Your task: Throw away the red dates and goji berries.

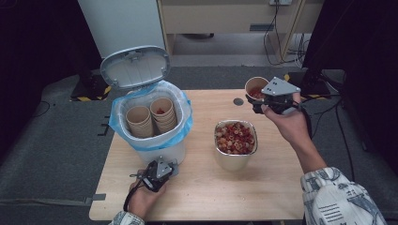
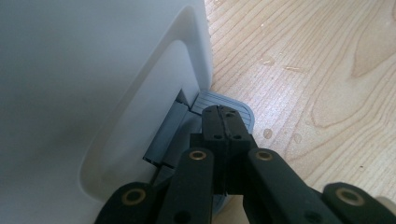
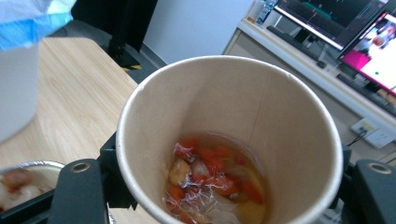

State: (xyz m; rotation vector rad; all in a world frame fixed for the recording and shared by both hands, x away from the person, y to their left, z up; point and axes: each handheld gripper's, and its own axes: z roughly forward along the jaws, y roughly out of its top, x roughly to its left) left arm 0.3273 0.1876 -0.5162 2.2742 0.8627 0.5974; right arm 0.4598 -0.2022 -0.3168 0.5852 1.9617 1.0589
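Observation:
A white pedal bin (image 1: 157, 145) with a blue liner stands on the table's left, its lid (image 1: 135, 66) raised. Two stacks of paper cups (image 1: 151, 117) sit inside it. My left gripper (image 2: 223, 112) is shut, with its tips resting on the bin's grey pedal (image 2: 243, 113) at the base. My right gripper (image 1: 259, 99) is shut on a paper cup (image 3: 280, 116), which it holds upright over the table's far right corner. Wet red and orange food scraps (image 3: 210, 182) lie in the cup's bottom.
A metal bowl (image 1: 233, 160) full of red and pale food scraps stands mid-table, in front of the held cup. A dark round spot (image 1: 238, 101) marks the wood behind it. Bare wooden table (image 1: 263, 187) lies in front and to the right.

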